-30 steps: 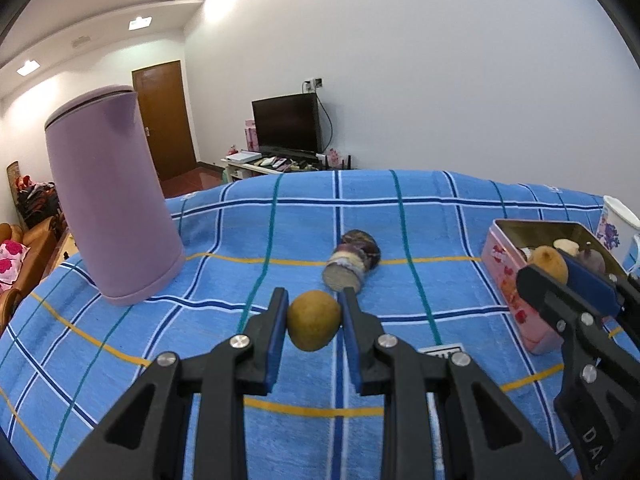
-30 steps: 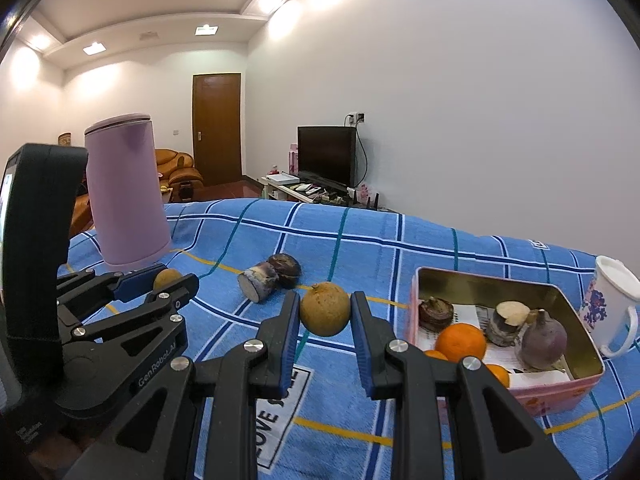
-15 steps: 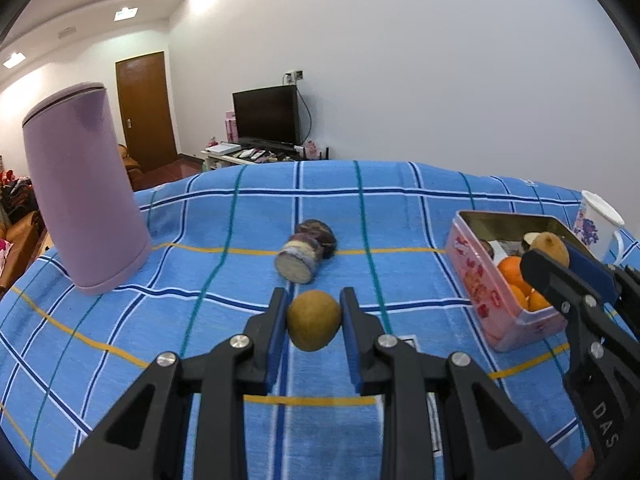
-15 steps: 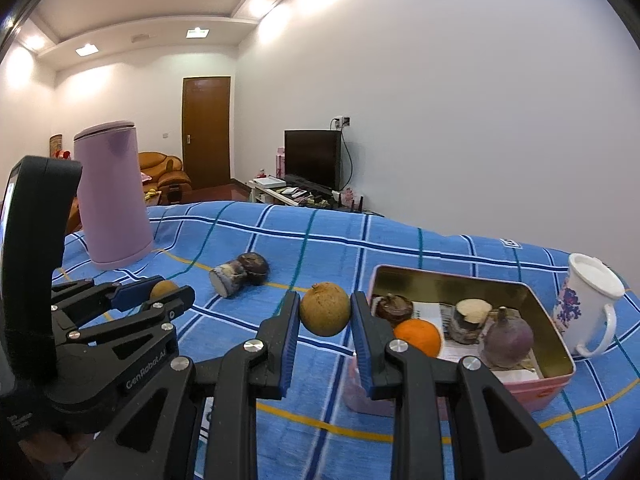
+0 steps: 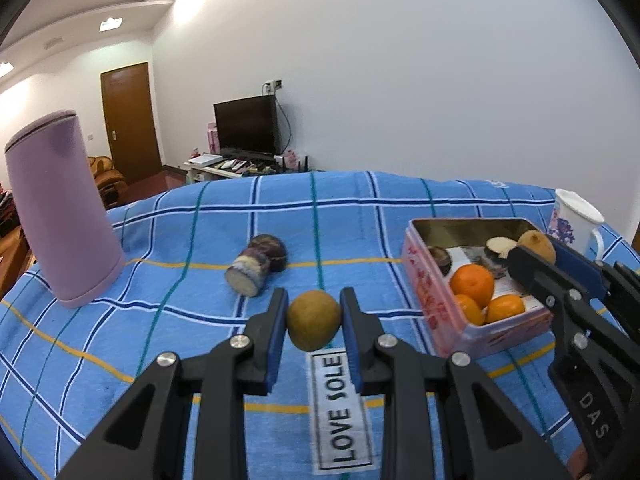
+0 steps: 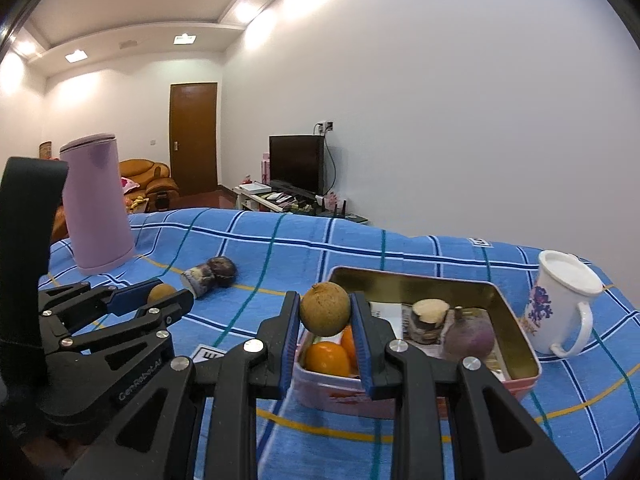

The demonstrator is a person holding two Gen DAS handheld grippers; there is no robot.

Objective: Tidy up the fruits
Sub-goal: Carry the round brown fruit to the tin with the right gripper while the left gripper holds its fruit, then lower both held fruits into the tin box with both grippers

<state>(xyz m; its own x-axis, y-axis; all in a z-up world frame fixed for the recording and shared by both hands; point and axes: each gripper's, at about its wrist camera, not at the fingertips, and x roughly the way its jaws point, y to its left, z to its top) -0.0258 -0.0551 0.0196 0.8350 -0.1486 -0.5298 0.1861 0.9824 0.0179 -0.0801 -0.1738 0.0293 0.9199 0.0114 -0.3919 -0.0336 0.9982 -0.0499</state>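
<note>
A blue checked cloth (image 5: 400, 216) covers the table in a white-walled room; each gripper, left gripper (image 5: 314, 322) and right gripper (image 6: 325, 316), clamps a round, rough brown fruit

Blue plaid tablecloth (image 5: 400, 208), lilac canister (image 5: 60, 216), pink tin (image 5: 424, 280), orange tangerines (image 5: 472, 284)

My two grippers, left gripper (image 5: 313, 320) and right gripper (image 6: 325, 314): black angular frames, blue pads inside the fingers, silver screws behind them, white lettering along one side.
</note>
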